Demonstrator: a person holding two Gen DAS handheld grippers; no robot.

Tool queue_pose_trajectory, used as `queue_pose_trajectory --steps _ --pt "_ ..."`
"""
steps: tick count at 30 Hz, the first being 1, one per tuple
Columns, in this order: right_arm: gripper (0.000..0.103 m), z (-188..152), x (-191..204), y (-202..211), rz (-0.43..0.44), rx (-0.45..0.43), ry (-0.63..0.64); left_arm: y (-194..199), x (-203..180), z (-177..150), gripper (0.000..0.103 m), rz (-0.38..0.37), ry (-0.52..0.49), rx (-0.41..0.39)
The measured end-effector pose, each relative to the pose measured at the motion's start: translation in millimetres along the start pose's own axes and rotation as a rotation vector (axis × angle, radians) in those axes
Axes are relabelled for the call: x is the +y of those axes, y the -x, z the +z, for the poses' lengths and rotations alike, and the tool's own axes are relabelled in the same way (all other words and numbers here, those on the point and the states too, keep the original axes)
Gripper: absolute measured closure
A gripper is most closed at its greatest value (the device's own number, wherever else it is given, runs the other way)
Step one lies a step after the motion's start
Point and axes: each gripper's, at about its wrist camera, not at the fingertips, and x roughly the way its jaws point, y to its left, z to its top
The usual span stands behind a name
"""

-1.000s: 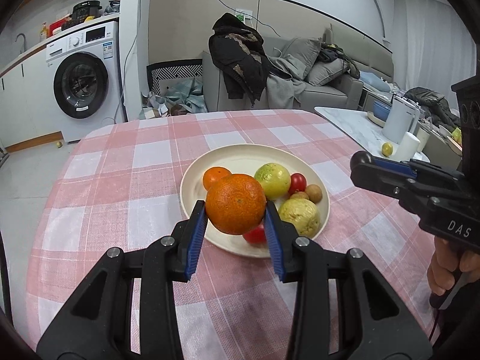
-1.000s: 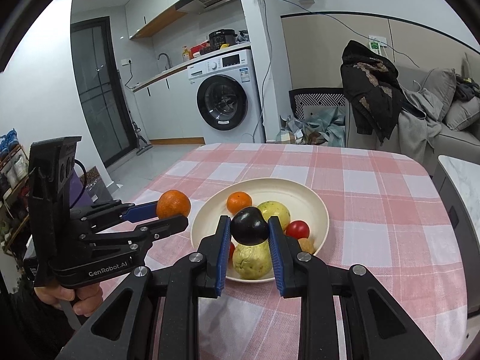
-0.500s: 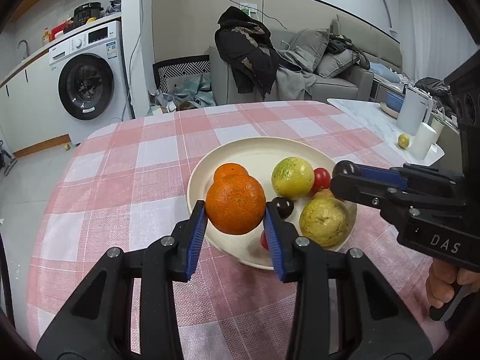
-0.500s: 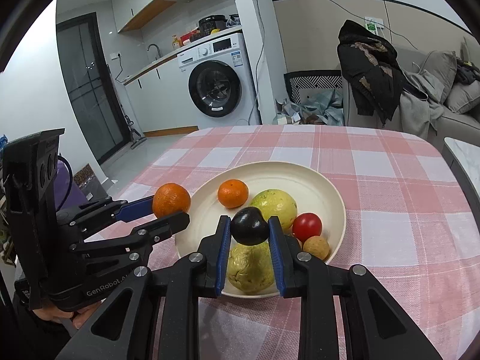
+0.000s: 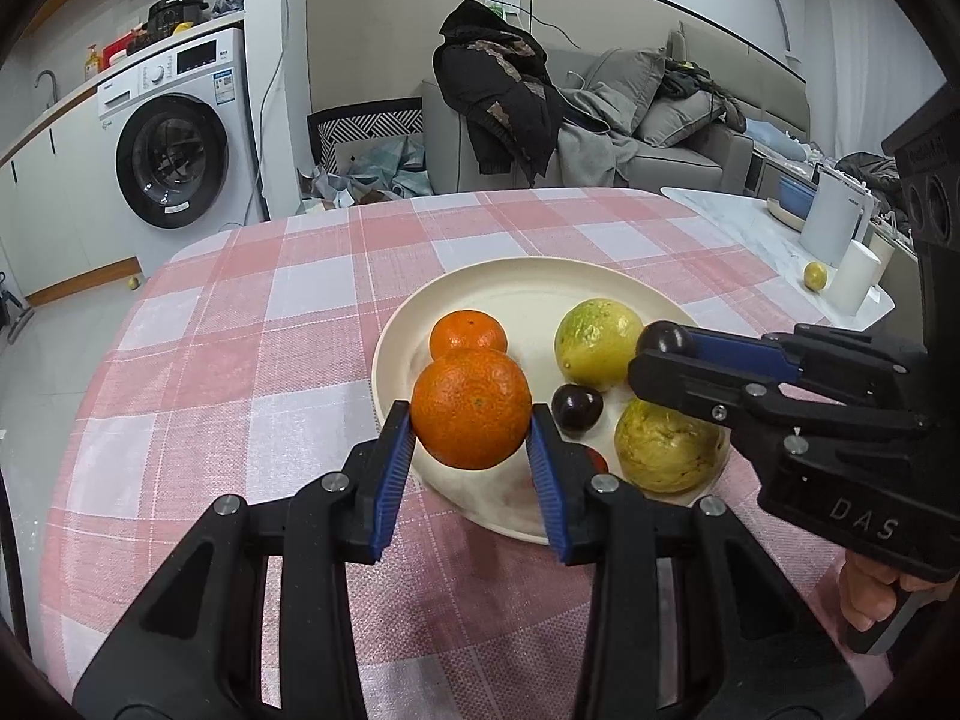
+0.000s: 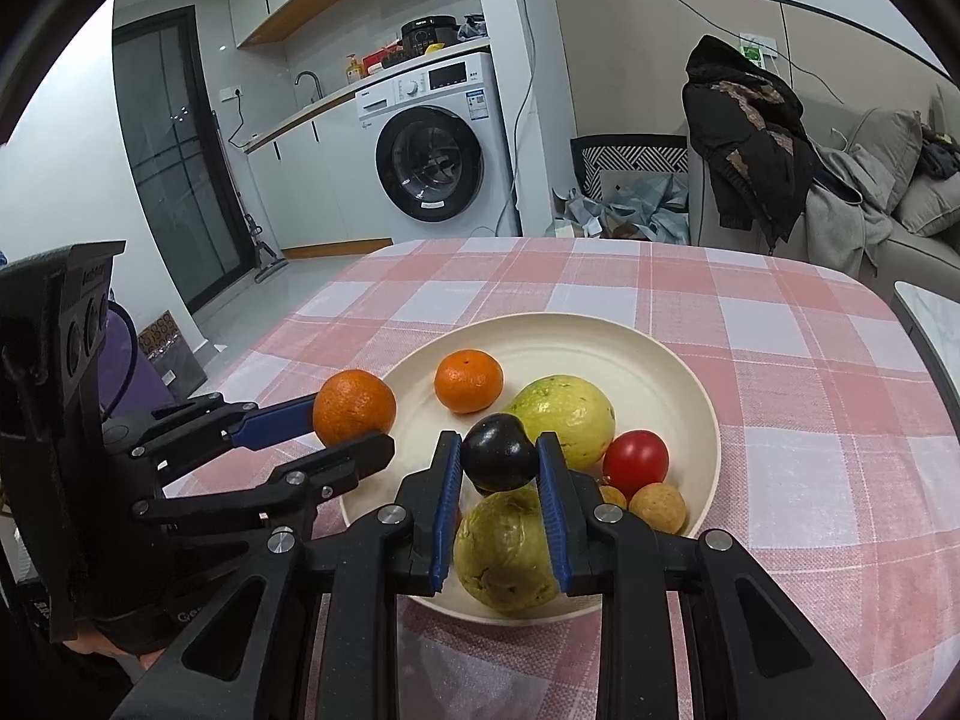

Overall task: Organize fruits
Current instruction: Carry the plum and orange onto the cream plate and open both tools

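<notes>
Left gripper (image 5: 471, 420) pinches a large orange (image 5: 471, 408) between its blue pads, held off the cloth at the near-left rim of the cream plate (image 5: 516, 294). Free plate surface lies ahead of and slightly right of the jaws, past a smaller orange (image 5: 468, 333). Right gripper (image 6: 500, 462) is clamped on a dark plum (image 6: 500, 459), directly above the yellow-green fruit (image 6: 507, 552); judged nearer to a drop.
</notes>
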Motion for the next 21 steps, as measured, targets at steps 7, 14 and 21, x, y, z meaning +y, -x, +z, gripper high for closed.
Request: queue_pose_trajectory --steps 7,14,21 --pt "0.077 -2.8 2.4 -7.8 -0.020 0.022 0.022 -7.8 0.0 -1.1 0.068 0.000 -0.005 0.018" --pt "0.075 -3.0 3.8 -9.1 -0.026 0.028 0.036 -8.0 -0.7 -1.3 0.068 -0.001 -0.006 0.019" --pt "0.054 -1.5 -1.7 7.2 -0.023 -0.003 0.017 -0.2 0.2 -4.3 0.051 0.022 -0.002 0.004"
